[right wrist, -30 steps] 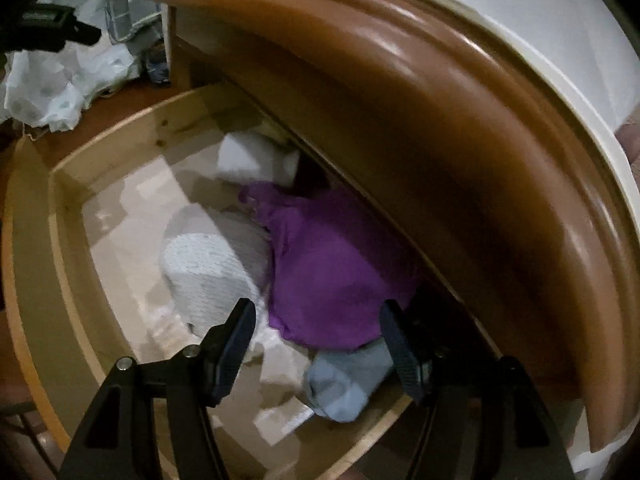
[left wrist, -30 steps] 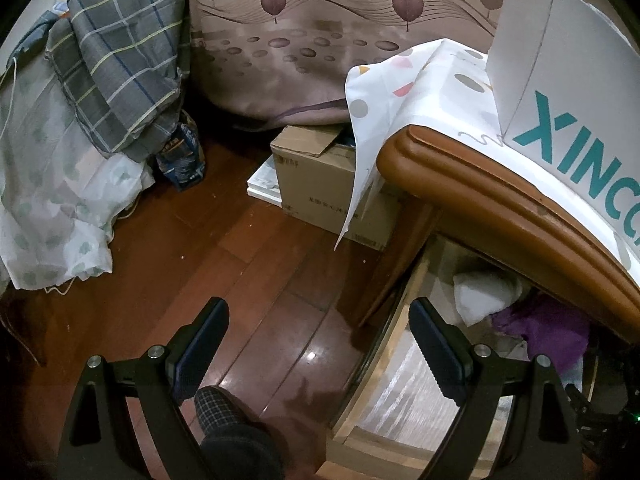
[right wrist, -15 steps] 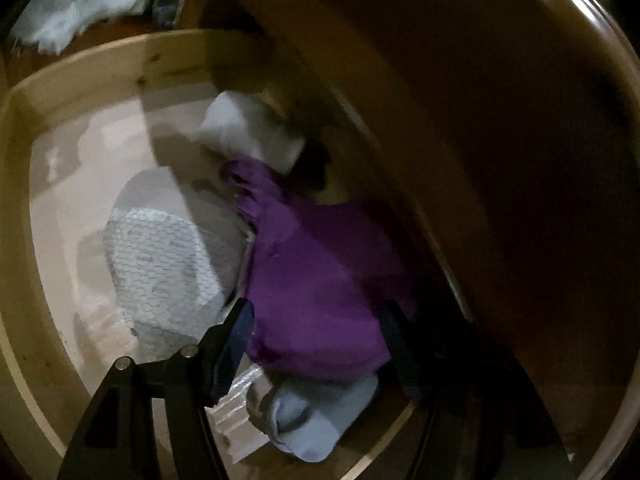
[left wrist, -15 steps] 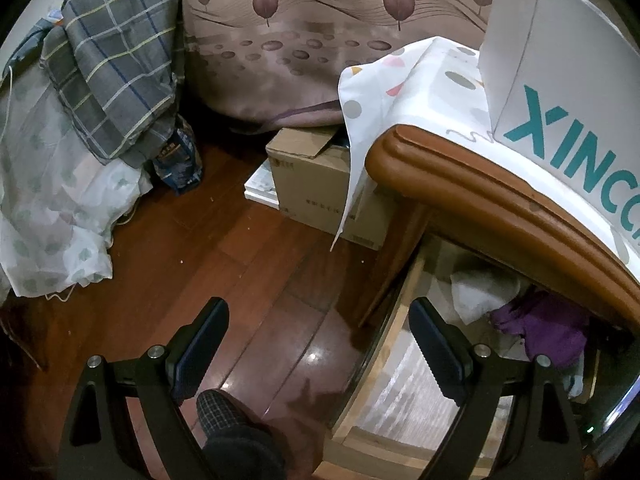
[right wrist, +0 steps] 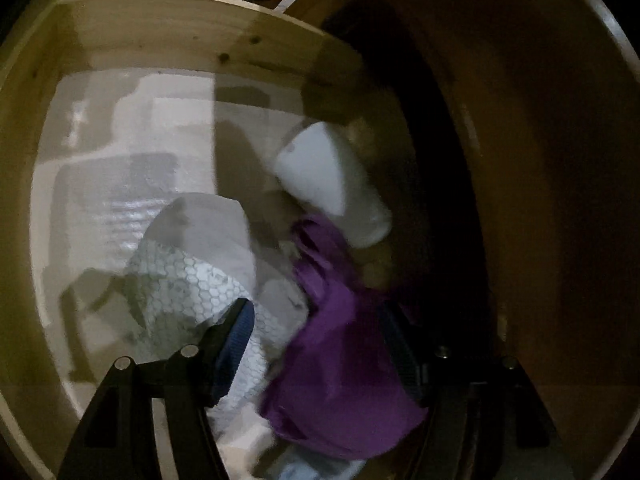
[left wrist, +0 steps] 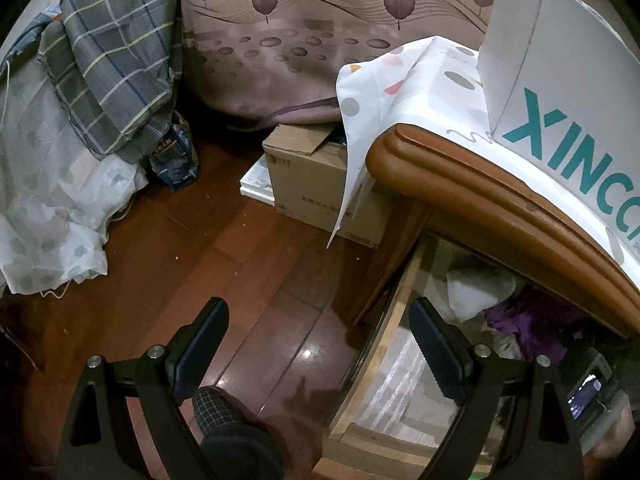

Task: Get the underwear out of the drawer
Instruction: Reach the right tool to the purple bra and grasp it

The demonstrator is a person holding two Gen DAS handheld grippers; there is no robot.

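Note:
The open wooden drawer [right wrist: 132, 28] holds purple underwear [right wrist: 340, 364], a grey-white patterned garment [right wrist: 192, 276] and a white folded item [right wrist: 332, 176]. My right gripper [right wrist: 320, 320] is open, down inside the drawer, with the purple underwear between its jaws. My left gripper [left wrist: 320, 320] is open and empty, above the floor beside the drawer's corner [left wrist: 384, 320]. The purple underwear [left wrist: 532, 320] and the white item [left wrist: 476, 292] also show in the left wrist view, under the cabinet top.
The brown cabinet top [left wrist: 480, 192] overhangs the drawer, with a white cloth [left wrist: 400, 80] and a white box [left wrist: 560, 92] on it. A cardboard box [left wrist: 316, 184] stands on the wooden floor [left wrist: 192, 248]. Plaid and white bedding [left wrist: 80, 112] hangs at left.
My right gripper has moved down and deeper into the drawer, and the purple underwear now lies between its jaws. The left gripper has barely moved.

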